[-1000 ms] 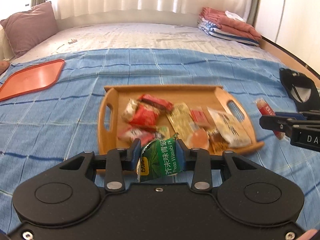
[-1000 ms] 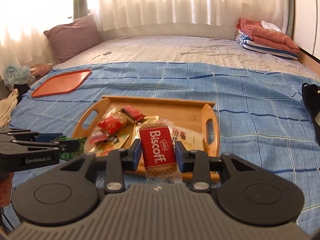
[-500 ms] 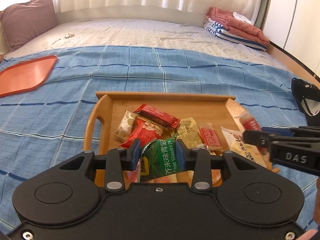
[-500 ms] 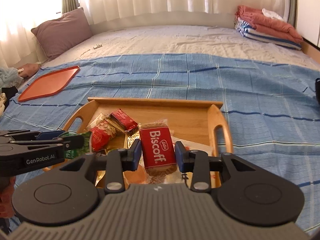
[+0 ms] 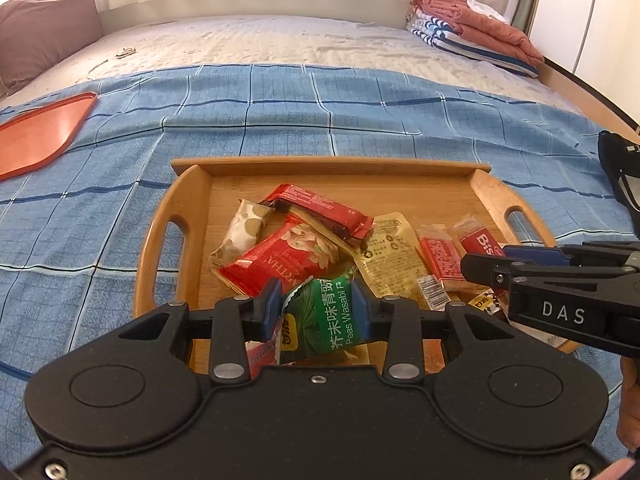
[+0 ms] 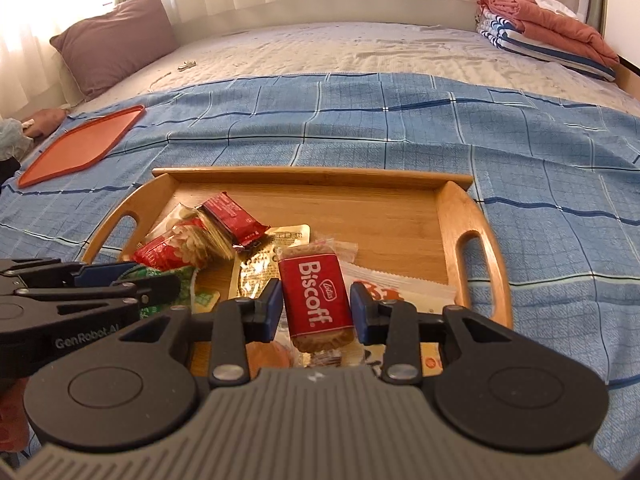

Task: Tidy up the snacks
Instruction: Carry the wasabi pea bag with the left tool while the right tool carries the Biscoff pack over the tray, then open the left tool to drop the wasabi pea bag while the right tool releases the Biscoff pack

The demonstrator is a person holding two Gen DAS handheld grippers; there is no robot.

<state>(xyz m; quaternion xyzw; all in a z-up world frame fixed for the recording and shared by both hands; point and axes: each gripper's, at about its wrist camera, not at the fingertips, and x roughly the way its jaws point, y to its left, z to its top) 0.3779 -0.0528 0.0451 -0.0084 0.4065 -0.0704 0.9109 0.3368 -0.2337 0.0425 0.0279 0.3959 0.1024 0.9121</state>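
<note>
My left gripper is shut on a green wasabi peas packet, held over the near edge of the wooden tray. In the right wrist view, my right gripper is shut on a red Biscoff packet above the tray. Several snacks lie in the tray: a dark red bar, a red nut packet, a yellow sachet and a spotted cream packet. The two grippers hang side by side, each showing at the edge of the other's view.
The tray sits on a blue checked cloth spread over a bed. An orange flat tray lies at the far left. A pillow rests at the back left, folded blankets at the back right. A black bag lies right of the tray.
Both grippers have come forward and down together and now hang over the tray's near part. Each still grips its packet.
</note>
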